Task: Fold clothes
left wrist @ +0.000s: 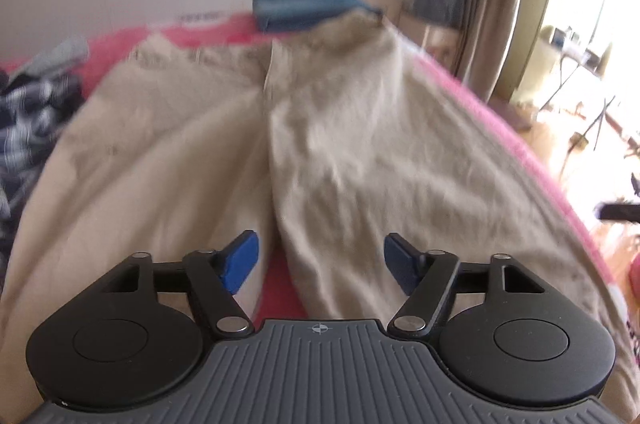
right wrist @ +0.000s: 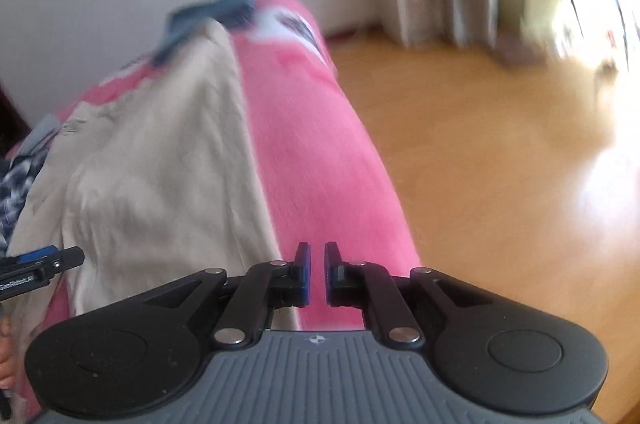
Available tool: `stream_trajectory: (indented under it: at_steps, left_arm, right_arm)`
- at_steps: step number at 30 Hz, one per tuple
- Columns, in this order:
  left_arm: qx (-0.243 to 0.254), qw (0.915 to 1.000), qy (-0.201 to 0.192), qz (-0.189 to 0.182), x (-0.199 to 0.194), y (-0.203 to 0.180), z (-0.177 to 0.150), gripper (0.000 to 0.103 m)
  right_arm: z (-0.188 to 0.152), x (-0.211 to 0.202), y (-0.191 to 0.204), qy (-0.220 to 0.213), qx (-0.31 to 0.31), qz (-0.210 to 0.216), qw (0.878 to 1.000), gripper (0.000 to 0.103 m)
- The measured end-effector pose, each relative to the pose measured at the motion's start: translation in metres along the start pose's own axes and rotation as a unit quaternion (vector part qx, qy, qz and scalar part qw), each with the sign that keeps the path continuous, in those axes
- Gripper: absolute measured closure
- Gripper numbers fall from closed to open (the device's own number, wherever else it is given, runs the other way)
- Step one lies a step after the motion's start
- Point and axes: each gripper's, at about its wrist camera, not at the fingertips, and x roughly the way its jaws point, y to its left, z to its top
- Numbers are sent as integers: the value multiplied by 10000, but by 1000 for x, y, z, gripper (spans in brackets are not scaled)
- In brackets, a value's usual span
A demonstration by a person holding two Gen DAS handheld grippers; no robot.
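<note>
The trousers (left wrist: 320,128) are lying spread flat on the bed (right wrist: 320,160), legs toward its near edge, ready for folding. The left gripper (left wrist: 320,260) is hovering open over a leg; the right gripper (right wrist: 317,272) is nearly closed, empty, over bare blanket by the bed's right edge.

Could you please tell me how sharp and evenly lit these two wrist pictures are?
Left wrist view: the beige trousers are motion-blurred, the window at right is blown out, and the open left claw is sharp. Right wrist view: the pink blanket and wooden floor are smeared, with glare on the floor; fisheye bends the bed edge.
</note>
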Motion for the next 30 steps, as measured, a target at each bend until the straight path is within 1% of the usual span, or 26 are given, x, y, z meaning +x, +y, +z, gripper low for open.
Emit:
stream_trajectory:
  at_steps: [2, 3, 5, 6, 7, 9, 10, 11, 12, 15, 17, 20, 22, 24, 27, 29, 30]
  left_arm:
    - [18, 9999, -93, -57, 8, -4, 1, 30]
    - [37, 9999, -113, -82, 13, -6, 2, 30]
    - [97, 9998, -149, 2, 24, -8, 1, 30]
    - [106, 9998, -147, 74, 30, -8, 0, 30]
    - [57, 9998, -95, 147, 36, -6, -2, 29]
    - [-41, 9998, -111, 147, 41, -1, -7, 27]
    - [-79, 9998, -145, 127, 43, 1, -10, 26]
    - [-49, 9997, -203, 134, 43, 1, -13, 26]
    - [38, 9994, -281, 173, 43, -2, -16, 26]
    - [118, 9985, -479, 244, 41, -5, -23, 25]
    - [57, 9980, -570, 260, 40, -5, -25, 25]
    - [47, 9973, -671, 309, 39, -8, -29, 24]
    - [45, 9972, -692, 295, 39, -7, -31, 23]
    - [7, 9972, -707, 240, 39, -6, -32, 21]
    - [-46, 9971, -743, 175, 38, -4, -34, 20]
    - [-61, 9969, -766, 155, 38, -4, -34, 20]
    - [-71, 9969, -774, 144, 37, -4, -35, 19]
  right_arm:
    - [26, 19, 37, -201, -808, 115, 9965, 95]
    - [38, 34, 53, -296, -1057, 190, 9938, 96]
    - [63, 64, 81, -482, -1462, 328, 9875, 96]
    - [75, 79, 88, -593, -1448, 438, 9867, 96]
    - [83, 95, 89, -605, -1330, 499, 9880, 96]
    - [98, 128, 88, -566, -1072, 582, 9909, 96]
    - [102, 149, 88, -319, -1039, 420, 9932, 97]
    - [103, 168, 85, 35, -1064, 226, 9941, 98]
    - [104, 176, 83, 66, -1097, 216, 9937, 99]
    - [123, 165, 96, 99, -1315, 252, 9909, 97]
    - [136, 147, 107, -189, -1408, 612, 9880, 97]
    - [160, 144, 128, -480, -1578, 871, 9824, 97]
    - [173, 170, 140, -443, -1646, 755, 9825, 97]
    - [177, 217, 147, -209, -1706, 359, 9845, 98]
    - [174, 262, 148, -123, -1319, 184, 9910, 100]
    - [174, 264, 158, -146, -1339, -23, 9909, 100]
    - [175, 260, 162, -141, -1444, -96, 9894, 100]
